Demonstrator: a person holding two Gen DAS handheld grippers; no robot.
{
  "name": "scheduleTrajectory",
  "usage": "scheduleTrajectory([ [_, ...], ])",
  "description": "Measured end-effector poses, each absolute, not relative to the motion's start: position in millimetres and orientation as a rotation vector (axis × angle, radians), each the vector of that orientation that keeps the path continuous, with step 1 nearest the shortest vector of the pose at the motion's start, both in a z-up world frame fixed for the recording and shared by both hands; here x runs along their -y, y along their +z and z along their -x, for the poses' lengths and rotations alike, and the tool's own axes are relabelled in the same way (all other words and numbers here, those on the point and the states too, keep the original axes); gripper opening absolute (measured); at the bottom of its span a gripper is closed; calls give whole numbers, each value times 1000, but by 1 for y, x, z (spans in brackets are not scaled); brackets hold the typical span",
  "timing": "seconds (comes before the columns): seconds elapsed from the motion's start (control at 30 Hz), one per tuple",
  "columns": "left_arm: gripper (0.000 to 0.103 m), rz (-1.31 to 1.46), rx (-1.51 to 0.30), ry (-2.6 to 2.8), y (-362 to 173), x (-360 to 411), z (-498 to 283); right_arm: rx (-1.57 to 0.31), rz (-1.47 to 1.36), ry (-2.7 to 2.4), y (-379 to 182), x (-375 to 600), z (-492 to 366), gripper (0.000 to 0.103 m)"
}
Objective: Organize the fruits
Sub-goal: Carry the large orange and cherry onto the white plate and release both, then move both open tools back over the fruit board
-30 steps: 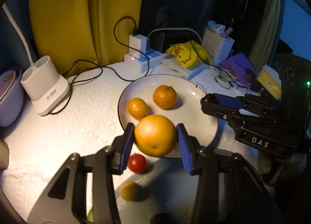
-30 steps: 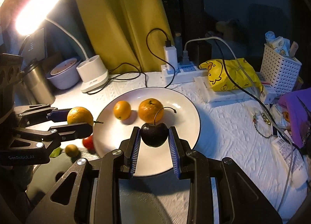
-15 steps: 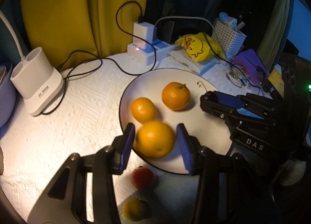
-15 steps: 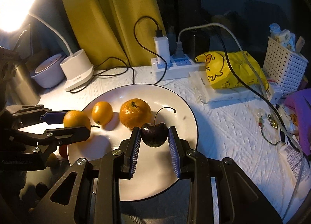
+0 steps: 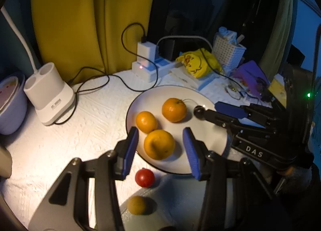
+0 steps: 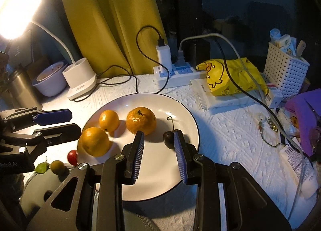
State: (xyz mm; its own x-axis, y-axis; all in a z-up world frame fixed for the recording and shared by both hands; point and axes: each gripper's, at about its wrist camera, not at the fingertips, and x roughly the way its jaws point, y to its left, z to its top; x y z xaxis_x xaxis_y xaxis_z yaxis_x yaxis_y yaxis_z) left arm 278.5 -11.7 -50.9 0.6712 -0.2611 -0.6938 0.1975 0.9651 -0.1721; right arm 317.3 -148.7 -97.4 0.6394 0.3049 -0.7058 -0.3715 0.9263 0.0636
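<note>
A white plate (image 5: 210, 150) (image 6: 156, 183) holds three oranges and a dark cherry. My left gripper (image 5: 160, 146) is open, its blue pads wide on either side of the largest orange (image 5: 159, 144) (image 6: 94, 140), which rests at the plate's near-left rim. My right gripper (image 6: 159, 142) is open; the dark cherry (image 6: 168, 139) (image 5: 198, 111) lies on the plate against the inner side of its right pad. Two smaller oranges (image 6: 109, 120) (image 6: 141, 123) sit further back. A red cherry tomato (image 5: 144, 177) (image 6: 72, 155) and a small greenish fruit (image 5: 137, 205) (image 6: 57, 167) lie off the plate.
A white lamp base (image 5: 49, 96) with cables and a power strip (image 6: 172, 74) stand behind the plate. A yellow duck bag (image 6: 230, 76), white basket (image 6: 284, 70) and purple clutter (image 6: 305, 118) fill the right. A lilac bowl (image 5: 10, 104) sits far left.
Both grippers opened. The large orange left my left gripper and now rests on the plate. The cherry left my right gripper's grip and lies on the plate.
</note>
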Motion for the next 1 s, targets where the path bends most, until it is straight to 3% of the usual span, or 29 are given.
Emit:
scheduleTrajectory([
  [1.0, 48, 113, -717, -238, -20, 0, -168, -749, 107, 425, -60, 135, -209, 33],
])
